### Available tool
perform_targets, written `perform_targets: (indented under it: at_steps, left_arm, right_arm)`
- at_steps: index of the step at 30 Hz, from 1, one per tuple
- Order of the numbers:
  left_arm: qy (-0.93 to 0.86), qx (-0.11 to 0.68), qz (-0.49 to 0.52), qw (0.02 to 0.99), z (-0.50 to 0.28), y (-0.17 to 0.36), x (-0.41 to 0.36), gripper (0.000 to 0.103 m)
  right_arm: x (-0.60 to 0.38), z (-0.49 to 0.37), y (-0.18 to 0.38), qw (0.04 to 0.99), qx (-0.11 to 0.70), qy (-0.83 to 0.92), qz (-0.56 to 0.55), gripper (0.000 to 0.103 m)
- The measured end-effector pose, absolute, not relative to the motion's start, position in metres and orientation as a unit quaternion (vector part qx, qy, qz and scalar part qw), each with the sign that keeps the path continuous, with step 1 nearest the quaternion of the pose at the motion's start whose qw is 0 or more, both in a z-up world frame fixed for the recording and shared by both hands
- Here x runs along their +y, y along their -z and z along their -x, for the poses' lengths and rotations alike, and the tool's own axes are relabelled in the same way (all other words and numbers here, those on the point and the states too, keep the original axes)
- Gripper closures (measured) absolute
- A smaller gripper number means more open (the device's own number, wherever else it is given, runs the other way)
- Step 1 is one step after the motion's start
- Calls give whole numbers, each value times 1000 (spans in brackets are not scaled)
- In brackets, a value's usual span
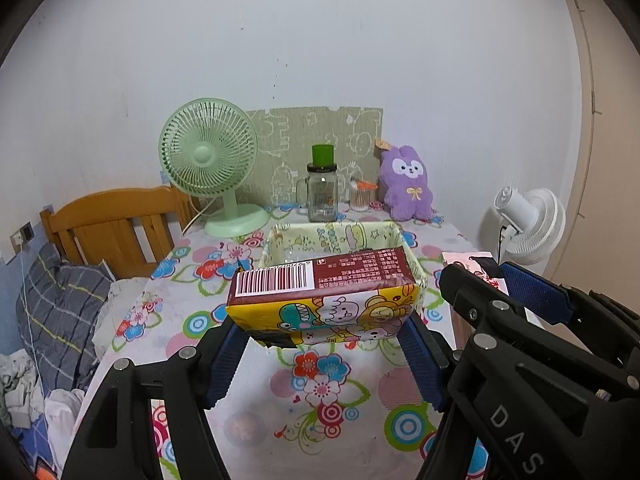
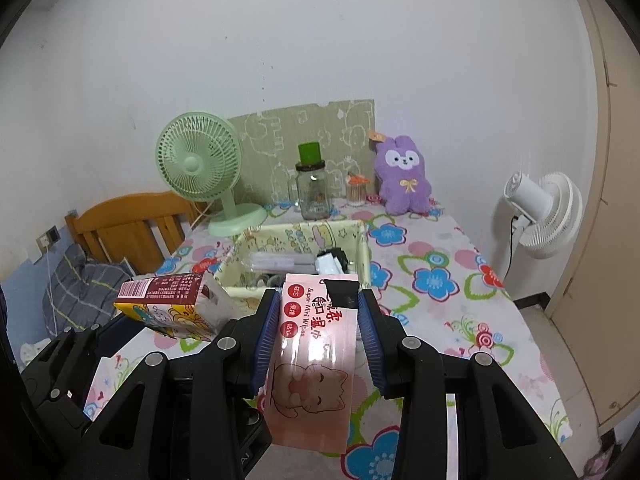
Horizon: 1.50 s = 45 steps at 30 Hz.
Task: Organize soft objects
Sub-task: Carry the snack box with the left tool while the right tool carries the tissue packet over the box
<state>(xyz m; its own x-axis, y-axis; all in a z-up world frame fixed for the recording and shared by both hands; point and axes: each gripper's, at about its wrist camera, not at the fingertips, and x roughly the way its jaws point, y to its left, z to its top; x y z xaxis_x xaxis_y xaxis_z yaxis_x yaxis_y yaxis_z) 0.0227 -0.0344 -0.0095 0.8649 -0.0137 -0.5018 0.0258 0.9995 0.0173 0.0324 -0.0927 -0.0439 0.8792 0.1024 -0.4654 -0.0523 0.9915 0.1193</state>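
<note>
My left gripper (image 1: 322,332) is shut on a yellow and maroon cartoon tissue pack (image 1: 324,296), held above the table just in front of the pale yellow fabric basket (image 1: 280,236). The pack also shows in the right wrist view (image 2: 172,304). My right gripper (image 2: 318,320) is shut on a pink wet-wipes pack (image 2: 312,360) with a cat print, held near the basket's (image 2: 362,252) front edge. The right gripper appears at the right of the left wrist view (image 1: 500,280). The basket holds a few small items (image 2: 328,264). A purple plush rabbit (image 1: 406,184) sits at the back.
A green desk fan (image 1: 208,160), a glass jar with a green lid (image 1: 322,188) and a cotton-swab cup (image 1: 360,196) stand at the back of the flower-print table (image 1: 320,392). A white fan (image 2: 540,212) is on the right, a wooden headboard (image 1: 112,224) and bedding on the left.
</note>
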Motion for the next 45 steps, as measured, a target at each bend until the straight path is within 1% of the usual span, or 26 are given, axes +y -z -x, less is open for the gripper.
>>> perform_targets:
  at_steps: [17,45]
  left_arm:
    - [6,246,-3,969,-51,-4,-30,28]
    - [-7,246,6,969,-130,-4,-20,28]
  right_arm:
    - [-89,-57,26,971,229,-49,-44,60]
    - [-85,-147,25,971,228,-62,-47,60]
